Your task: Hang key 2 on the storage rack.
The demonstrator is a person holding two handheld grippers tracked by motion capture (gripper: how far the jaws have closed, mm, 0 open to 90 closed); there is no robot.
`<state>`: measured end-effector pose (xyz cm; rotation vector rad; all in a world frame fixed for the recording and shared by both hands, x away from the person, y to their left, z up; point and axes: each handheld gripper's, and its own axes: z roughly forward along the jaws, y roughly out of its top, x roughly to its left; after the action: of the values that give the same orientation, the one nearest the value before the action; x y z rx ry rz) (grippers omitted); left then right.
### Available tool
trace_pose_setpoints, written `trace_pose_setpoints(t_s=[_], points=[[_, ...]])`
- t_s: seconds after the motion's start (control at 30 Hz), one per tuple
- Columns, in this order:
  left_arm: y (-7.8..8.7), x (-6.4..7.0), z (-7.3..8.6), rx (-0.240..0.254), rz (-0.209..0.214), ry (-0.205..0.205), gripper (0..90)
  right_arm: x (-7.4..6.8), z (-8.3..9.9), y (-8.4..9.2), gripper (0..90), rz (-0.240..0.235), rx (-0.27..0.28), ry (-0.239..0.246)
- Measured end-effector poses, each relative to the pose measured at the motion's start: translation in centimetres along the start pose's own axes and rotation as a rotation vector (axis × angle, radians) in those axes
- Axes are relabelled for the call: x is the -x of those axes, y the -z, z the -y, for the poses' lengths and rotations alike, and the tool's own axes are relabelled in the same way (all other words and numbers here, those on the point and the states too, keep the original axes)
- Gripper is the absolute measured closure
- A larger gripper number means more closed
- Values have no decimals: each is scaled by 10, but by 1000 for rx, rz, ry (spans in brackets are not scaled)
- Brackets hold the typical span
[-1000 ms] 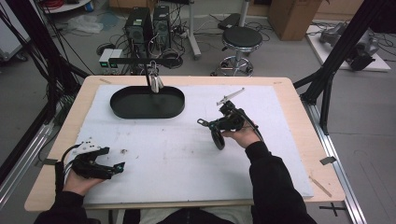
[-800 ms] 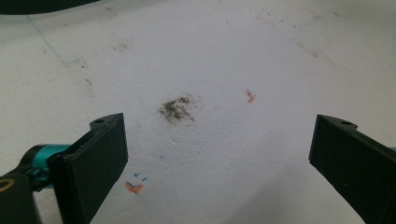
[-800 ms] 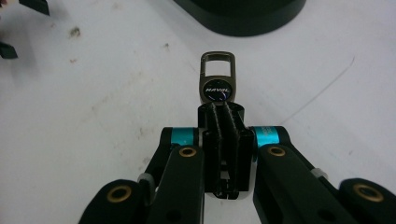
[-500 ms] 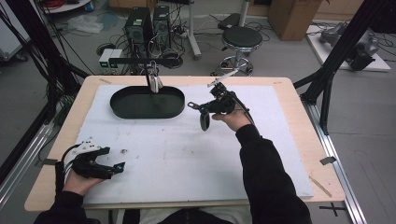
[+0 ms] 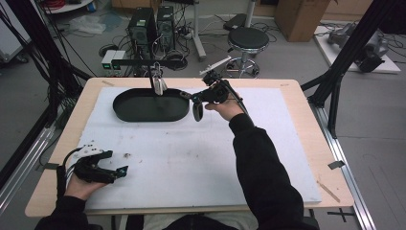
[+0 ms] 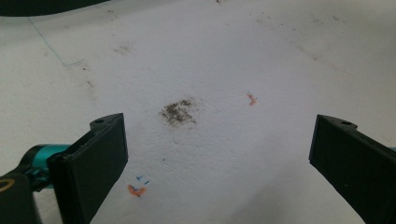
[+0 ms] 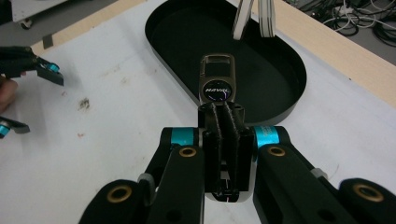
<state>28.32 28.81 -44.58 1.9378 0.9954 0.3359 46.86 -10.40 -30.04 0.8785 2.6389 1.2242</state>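
Observation:
My right gripper (image 7: pixel 224 105) is shut on a dark key fob (image 7: pixel 216 81) with a metal loop at its tip, and the fob sticks out forward from the jaws. In the high view that gripper (image 5: pixel 190 97) hangs in the air at the right end of the black oval tray (image 5: pixel 143 111), pointing left. My left gripper (image 5: pixel 120 171) rests low on the white mat near the front left corner. Its jaws stand wide apart over bare mat (image 6: pixel 219 158), with nothing between them.
A bunch of pale strips (image 5: pixel 158 84) hangs from a black bar (image 5: pixel 139 62) over the tray's far rim, seen also in the right gripper view as pale strips (image 7: pixel 254 18). A dark smudge (image 6: pixel 178 112) marks the mat. The wooden table edge (image 5: pixel 306 115) frames the mat.
My right gripper has risen and travelled away from the person and leftward, from mid-table to the tray's right end, carrying the key fob. The left gripper has stayed put.

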Motion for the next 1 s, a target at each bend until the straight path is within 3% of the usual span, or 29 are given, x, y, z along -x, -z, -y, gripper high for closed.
trace_pose_setpoints(t_s=[0.5, 0.9, 1.0], points=[[-1, 0, 0, -3, 0, -5, 50, 14, -27, -9, 868, 24, 10, -10], [-2, 0, 0, -3, 4, -9, 50, 25, -41, -13, 867, 41, 79, -52], [-3, 0, 0, -2, 4, -7, 50, 23, -46, -14, 867, 47, 69, -39]])
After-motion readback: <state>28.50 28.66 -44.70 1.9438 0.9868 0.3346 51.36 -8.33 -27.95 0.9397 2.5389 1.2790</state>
